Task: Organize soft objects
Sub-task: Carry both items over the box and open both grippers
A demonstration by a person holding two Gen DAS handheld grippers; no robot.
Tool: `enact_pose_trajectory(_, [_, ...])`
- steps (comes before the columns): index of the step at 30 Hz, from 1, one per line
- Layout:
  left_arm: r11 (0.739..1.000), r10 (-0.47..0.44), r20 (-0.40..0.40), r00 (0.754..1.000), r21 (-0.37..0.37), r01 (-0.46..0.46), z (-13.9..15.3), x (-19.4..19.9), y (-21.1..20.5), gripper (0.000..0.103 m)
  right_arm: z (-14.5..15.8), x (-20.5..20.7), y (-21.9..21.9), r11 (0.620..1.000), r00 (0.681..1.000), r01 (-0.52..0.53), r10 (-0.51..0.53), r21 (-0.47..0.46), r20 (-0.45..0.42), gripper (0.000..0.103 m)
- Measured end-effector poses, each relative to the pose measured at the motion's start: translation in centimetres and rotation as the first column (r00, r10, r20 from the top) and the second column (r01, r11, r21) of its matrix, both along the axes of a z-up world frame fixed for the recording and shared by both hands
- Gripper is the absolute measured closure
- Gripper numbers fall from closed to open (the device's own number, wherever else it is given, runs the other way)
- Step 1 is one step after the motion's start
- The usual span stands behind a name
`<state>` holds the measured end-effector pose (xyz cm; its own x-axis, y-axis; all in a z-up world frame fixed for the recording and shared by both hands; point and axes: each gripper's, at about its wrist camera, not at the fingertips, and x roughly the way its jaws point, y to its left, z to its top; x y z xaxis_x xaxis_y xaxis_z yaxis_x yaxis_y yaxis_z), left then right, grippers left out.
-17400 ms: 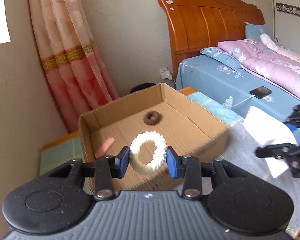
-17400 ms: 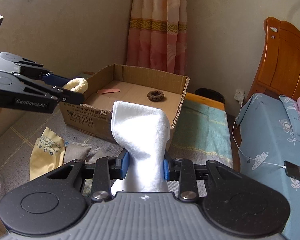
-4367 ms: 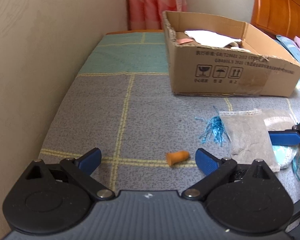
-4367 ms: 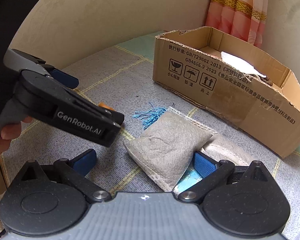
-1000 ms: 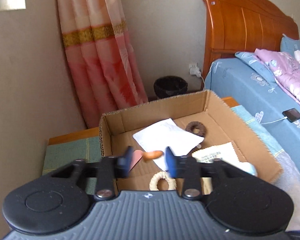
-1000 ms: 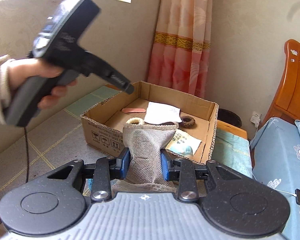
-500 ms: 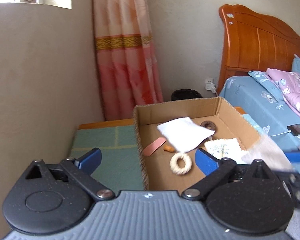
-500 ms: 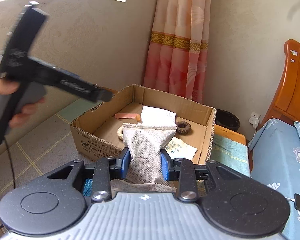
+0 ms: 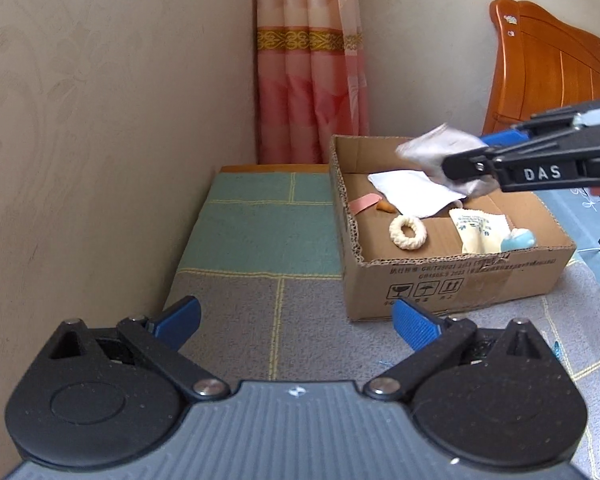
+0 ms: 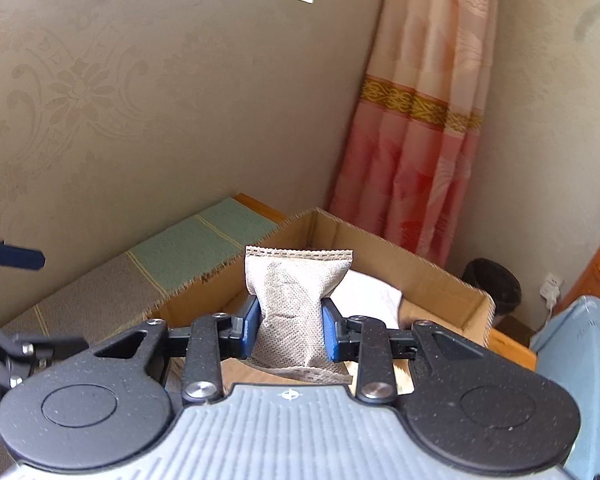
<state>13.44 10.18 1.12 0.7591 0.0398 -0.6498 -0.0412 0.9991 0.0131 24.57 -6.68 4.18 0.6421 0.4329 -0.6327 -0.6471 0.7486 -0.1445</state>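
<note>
My right gripper point(image 10: 288, 330) is shut on a grey mesh pouch point(image 10: 294, 300) and holds it above the open cardboard box point(image 10: 440, 280). From the left wrist view that gripper point(image 9: 466, 160) and pouch point(image 9: 436, 150) hang over the box point(image 9: 452, 280). Inside lie a white cloth point(image 9: 412, 192), a cream ring point(image 9: 407, 232), a small orange piece point(image 9: 386, 207), a pink strip point(image 9: 364, 203), a yellowish sachet point(image 9: 478, 229) and a light blue item point(image 9: 518, 239). My left gripper point(image 9: 296, 320) is open and empty, low over the mat left of the box.
The box stands on a grey and green woven mat point(image 9: 260, 232) beside a beige wall point(image 9: 100, 140). A pink curtain point(image 9: 310, 64) hangs behind. A wooden headboard point(image 9: 552, 68) and blue bedding are at the right. A dark bin point(image 10: 492, 284) sits by the wall.
My left gripper has drawn back and down to the left of the box, still open. My right gripper has carried the pouch forward over the box.
</note>
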Motion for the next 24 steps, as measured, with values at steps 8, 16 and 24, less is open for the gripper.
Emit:
enact_pose_trajectory(8, [1.0, -0.01, 0.006, 1.0, 0.001, 0.01, -0.1, -0.9, -0.1, 0.001, -0.6, -1.2, 1.0, 1.0, 1.0, -0.004, 0.004, 0.016, 0.021, 0.001])
enact_pose_trajectory(16, [0.999, -0.034, 0.007, 0.999, 0.008, 0.034, 0.2, -1.3, -1.1, 0.001, -1.0, -2.9, -1.3, 0.995, 0.995, 0.104, -0.103, 0.014, -0.016, 0.0])
enact_pose_trajectory(24, [0.998, -0.06, 0.007, 0.998, 0.029, 0.06, 0.9, -2.2, -2.4, 0.001, -1.2, -4.4, -2.8, 0.984, 0.984, 0.169, -0.166, 0.053, -0.065, 0.0])
